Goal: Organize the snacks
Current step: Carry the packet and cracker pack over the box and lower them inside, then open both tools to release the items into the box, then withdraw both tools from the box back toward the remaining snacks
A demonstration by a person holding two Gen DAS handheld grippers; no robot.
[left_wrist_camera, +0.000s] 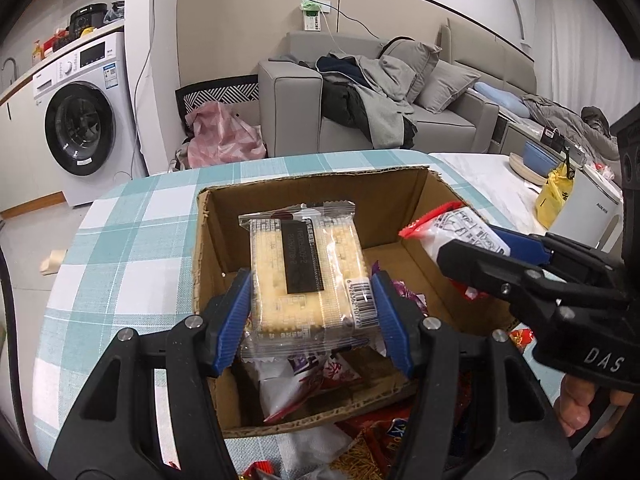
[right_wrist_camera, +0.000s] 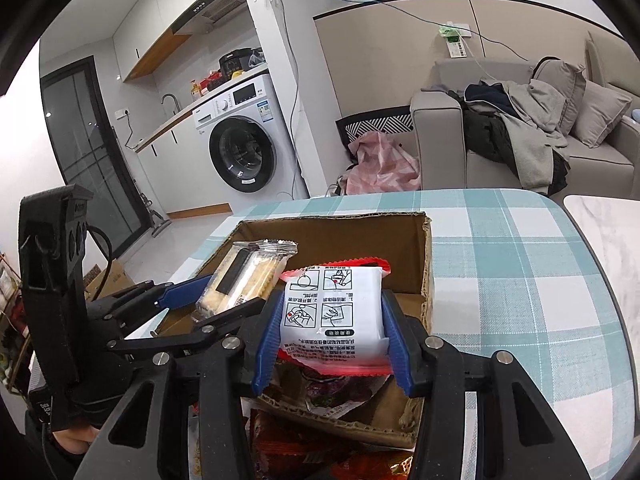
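Your left gripper (left_wrist_camera: 311, 300) pinches a clear pack of crackers (left_wrist_camera: 306, 276) from both sides and holds it in the air over the cardboard box (left_wrist_camera: 208, 240). Your right gripper (right_wrist_camera: 334, 330) pinches a white packet with red ends (right_wrist_camera: 334, 308), and it too hangs over the box, beside the crackers. In the left view that white packet sits over the box's right wall, with the right gripper's blue fingers (left_wrist_camera: 516, 240) squeezing it. Down in the box, under the crackers, lie more snack bags (left_wrist_camera: 316, 376) in purple, red and white. More red snack bags (right_wrist_camera: 304, 448) lie on the counter (right_wrist_camera: 520, 260) just outside the box's near wall. The box stands open on the counter's blue and white checked cloth. Past the box's far wall you see a grey sofa (left_wrist_camera: 400, 92) with clothes piled on it, and off to the box's far left stands a white washing machine (left_wrist_camera: 80, 120).
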